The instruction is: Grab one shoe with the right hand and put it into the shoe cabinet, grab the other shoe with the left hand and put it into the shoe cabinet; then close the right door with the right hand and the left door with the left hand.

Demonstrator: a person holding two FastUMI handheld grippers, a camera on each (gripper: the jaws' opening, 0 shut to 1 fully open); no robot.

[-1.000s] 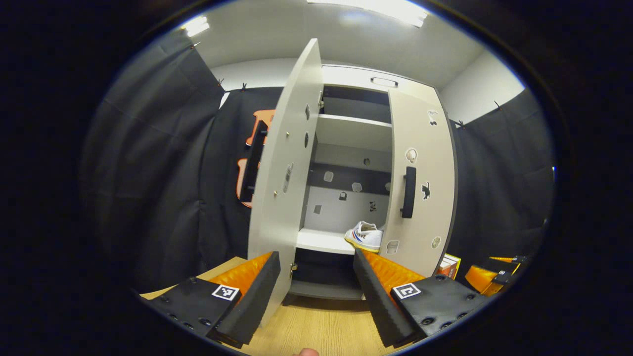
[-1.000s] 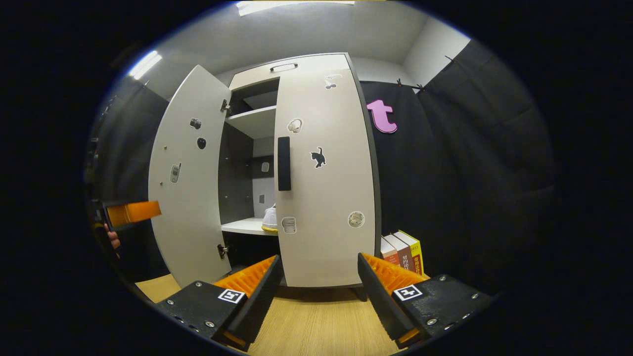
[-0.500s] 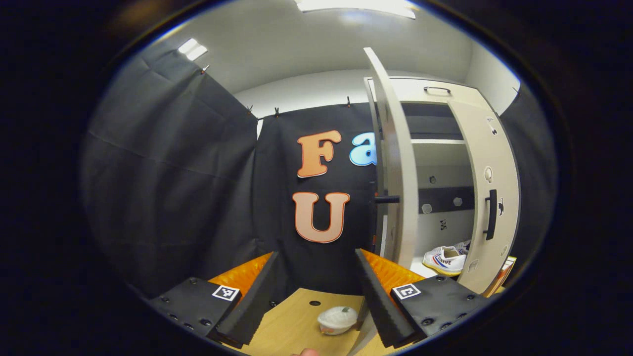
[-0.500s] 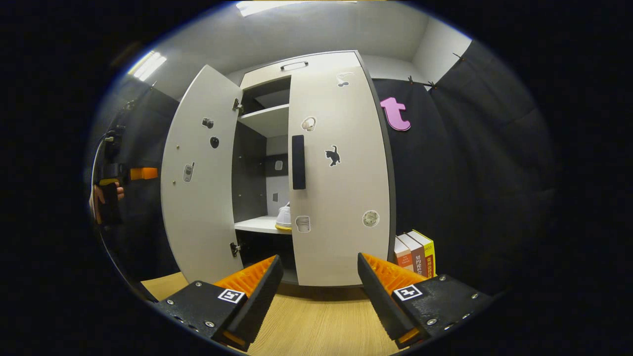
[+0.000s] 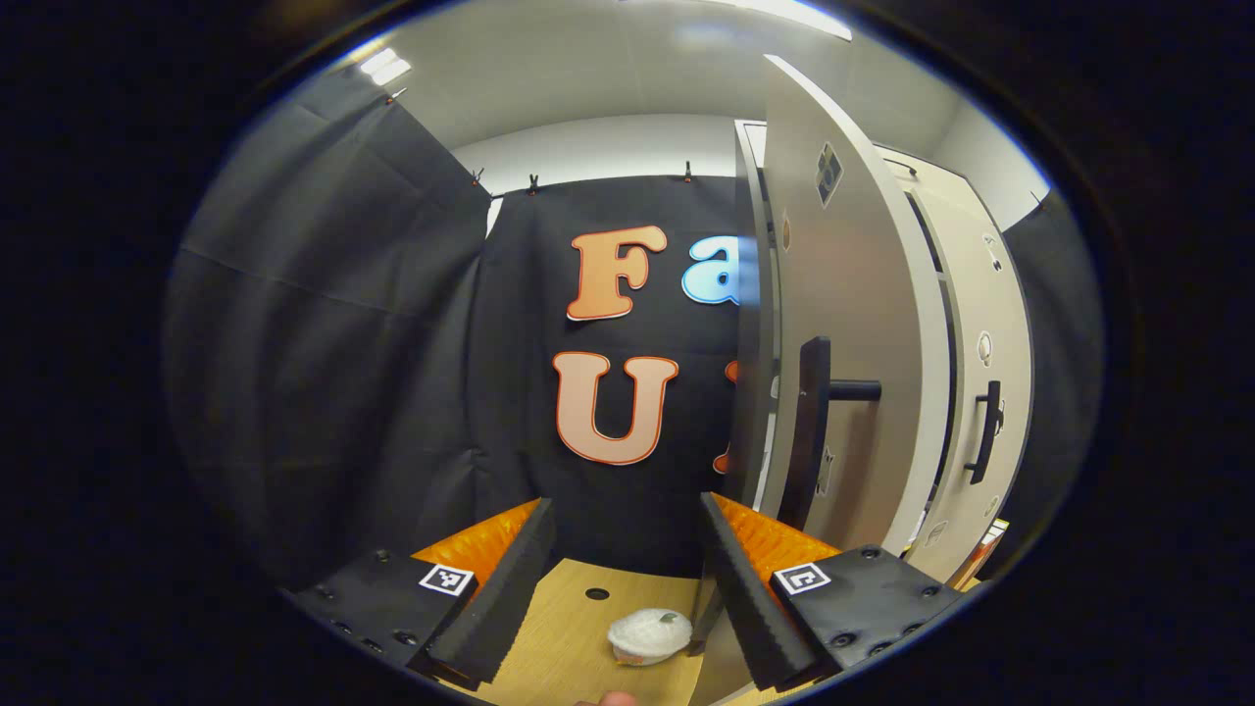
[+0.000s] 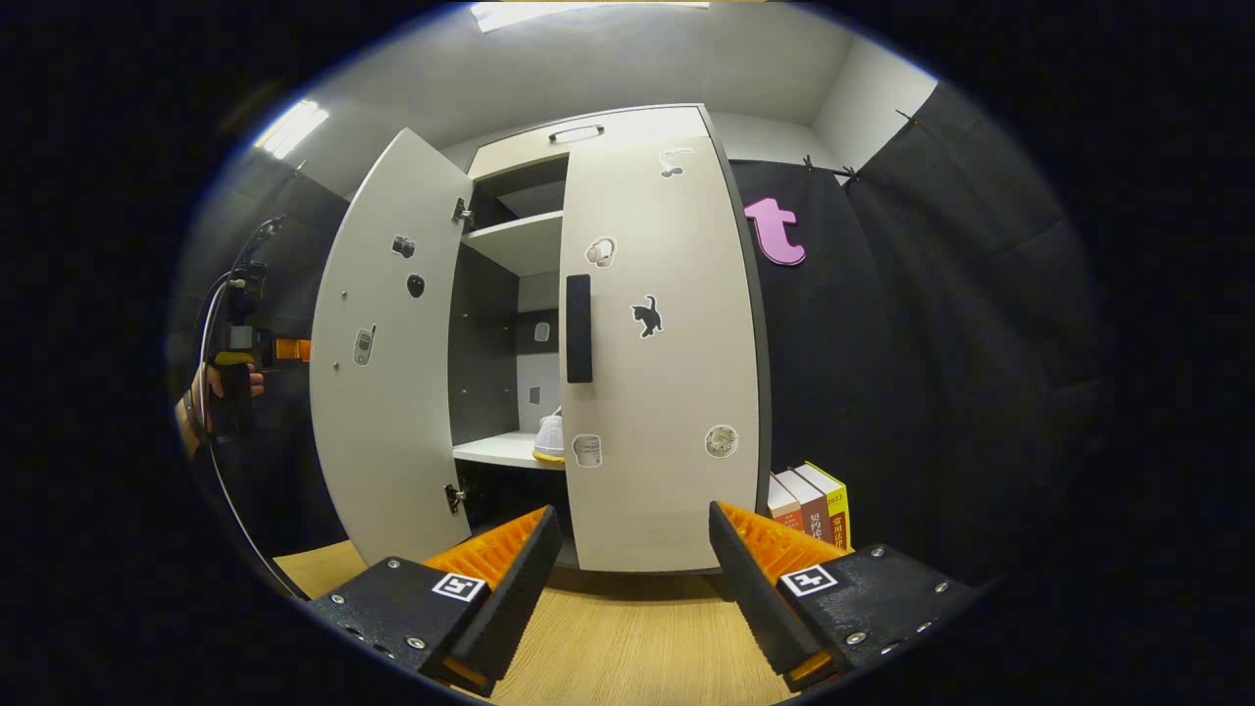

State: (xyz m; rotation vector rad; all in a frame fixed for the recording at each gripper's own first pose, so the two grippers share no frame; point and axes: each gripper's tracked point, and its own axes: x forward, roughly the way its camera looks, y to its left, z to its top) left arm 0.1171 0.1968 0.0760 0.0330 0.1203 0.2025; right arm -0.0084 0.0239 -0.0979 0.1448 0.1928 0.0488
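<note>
Bright ceiling lights (image 6: 578, 12), sharp focus, strong fisheye edge bending.

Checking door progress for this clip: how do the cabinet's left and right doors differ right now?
The left door stands swung wide open, while the right door sits shut or nearly so. The left door shows its inner face in the right gripper view, with hinges at its edge; the right door shows its outer face with a dark handle. Both are pale panels with small stickers, and neither is touched by the right gripper.

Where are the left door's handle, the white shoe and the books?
left door handle (image 5: 812, 431), left gripper view, middle of bar
white shoe (image 6: 550, 436), right gripper view, heel
books (image 6: 812, 502), right gripper view, spines
</note>
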